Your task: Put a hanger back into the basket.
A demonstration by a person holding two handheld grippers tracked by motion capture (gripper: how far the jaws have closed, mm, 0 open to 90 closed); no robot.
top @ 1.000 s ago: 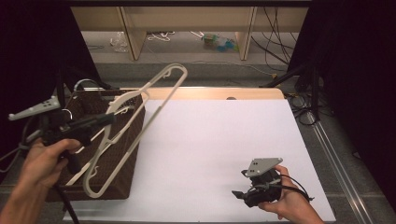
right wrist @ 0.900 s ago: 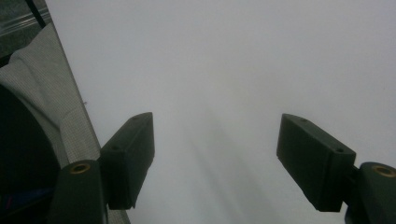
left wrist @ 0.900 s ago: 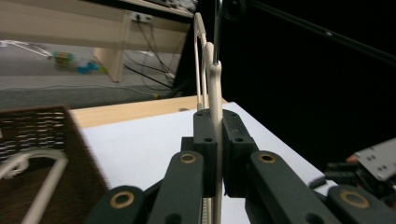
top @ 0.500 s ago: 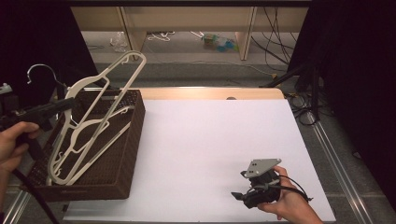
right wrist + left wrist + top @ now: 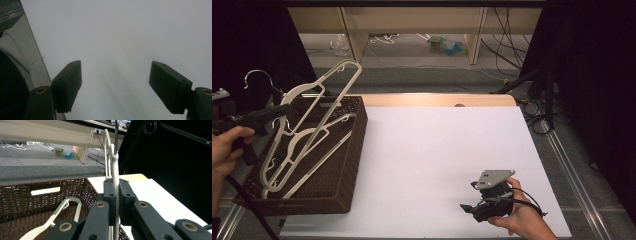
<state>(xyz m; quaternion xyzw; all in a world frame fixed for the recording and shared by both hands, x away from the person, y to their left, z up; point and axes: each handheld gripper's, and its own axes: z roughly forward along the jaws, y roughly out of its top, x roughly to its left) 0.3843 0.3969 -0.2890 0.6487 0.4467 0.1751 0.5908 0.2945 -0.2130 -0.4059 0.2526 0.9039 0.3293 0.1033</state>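
- Left gripper (image 5: 282,111) is clenched on a white plastic hanger (image 5: 319,107), its two black jaws pressed flat against the hanger's thin edge just below the neck, as the left gripper view (image 5: 114,195) shows.
- That held hanger (image 5: 115,177) stands tilted above the brown wicker basket (image 5: 354,150), its lower end down inside the basket and its upper end rising past the basket's far rim.
- Its metal hook (image 5: 258,76) curves out beyond the basket's far left corner.
- A second white hanger (image 5: 314,150) lies loose inside the basket, leaning along its floor; the left gripper view shows its curved end (image 5: 67,203) against the woven wall (image 5: 25,200).
- Left hand (image 5: 227,150) grips the tool's handle just outside the basket's left wall.
- Right gripper (image 5: 472,207) rests low over the white table (image 5: 437,150), well apart from the basket, toward the near right corner, held in the right hand (image 5: 522,220).
- Its jaws (image 5: 116,85) stand wide apart with nothing between them, over bare white surface.
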